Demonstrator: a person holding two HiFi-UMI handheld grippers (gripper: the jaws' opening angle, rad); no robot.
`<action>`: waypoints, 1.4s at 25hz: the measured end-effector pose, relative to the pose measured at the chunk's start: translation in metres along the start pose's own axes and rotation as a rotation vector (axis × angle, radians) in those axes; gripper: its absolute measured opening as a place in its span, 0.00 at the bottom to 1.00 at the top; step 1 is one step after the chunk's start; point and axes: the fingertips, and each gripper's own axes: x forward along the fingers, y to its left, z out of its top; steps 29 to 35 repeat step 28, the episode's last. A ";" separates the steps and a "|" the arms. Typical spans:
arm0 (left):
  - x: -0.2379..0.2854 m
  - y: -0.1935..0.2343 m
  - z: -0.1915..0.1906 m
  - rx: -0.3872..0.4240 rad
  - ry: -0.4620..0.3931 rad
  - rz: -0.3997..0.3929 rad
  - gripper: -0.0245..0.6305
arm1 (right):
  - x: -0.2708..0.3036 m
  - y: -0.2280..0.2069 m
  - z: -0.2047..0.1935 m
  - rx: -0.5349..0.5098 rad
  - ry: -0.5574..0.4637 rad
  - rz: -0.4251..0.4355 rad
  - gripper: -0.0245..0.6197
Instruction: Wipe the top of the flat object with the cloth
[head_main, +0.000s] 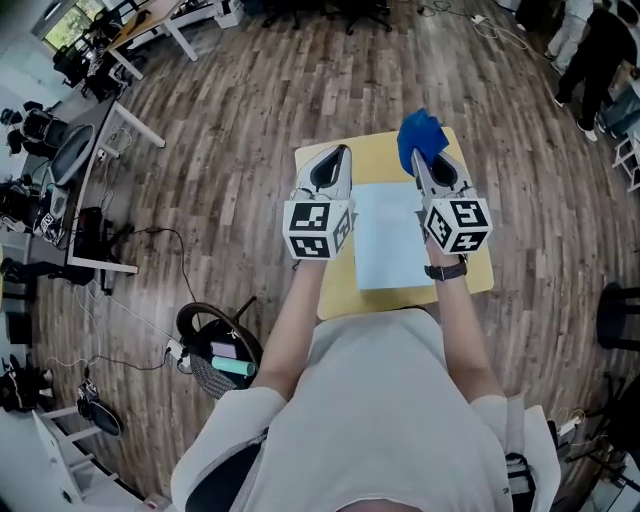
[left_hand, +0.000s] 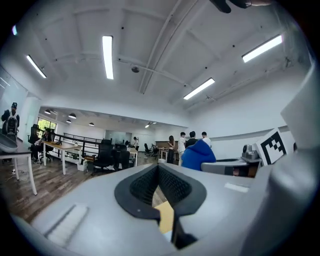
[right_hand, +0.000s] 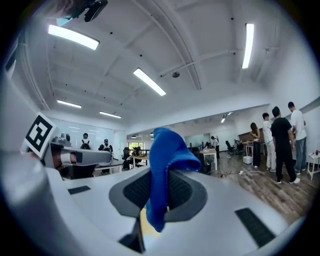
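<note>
A pale flat sheet (head_main: 388, 235) lies on a small yellow table (head_main: 338, 290) in front of me. My right gripper (head_main: 418, 158) is above the sheet's far right corner, shut on a blue cloth (head_main: 421, 135) that sticks up from its tips. In the right gripper view the cloth (right_hand: 165, 155) hangs folded over the closed jaws of the right gripper (right_hand: 159, 176). My left gripper (head_main: 343, 152) is held over the table's left side beside the sheet. Its tips meet with nothing between them, as with the left gripper (left_hand: 158, 167) in its own view. Both cameras look level across the room.
A round bin (head_main: 220, 355) with items in it stands on the wooden floor to my left. Desks and chairs (head_main: 90, 180) line the far left. People stand at the upper right (head_main: 590, 50) and in the background of the right gripper view (right_hand: 280, 135).
</note>
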 end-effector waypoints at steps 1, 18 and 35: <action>0.001 0.000 0.007 0.016 -0.012 0.006 0.05 | 0.001 0.002 0.005 -0.010 -0.012 -0.005 0.12; -0.004 -0.025 0.017 0.058 -0.018 0.018 0.05 | -0.012 0.007 0.027 -0.101 -0.008 -0.054 0.12; -0.017 -0.033 0.002 0.015 0.012 0.033 0.05 | -0.015 0.011 0.021 -0.155 0.059 -0.008 0.12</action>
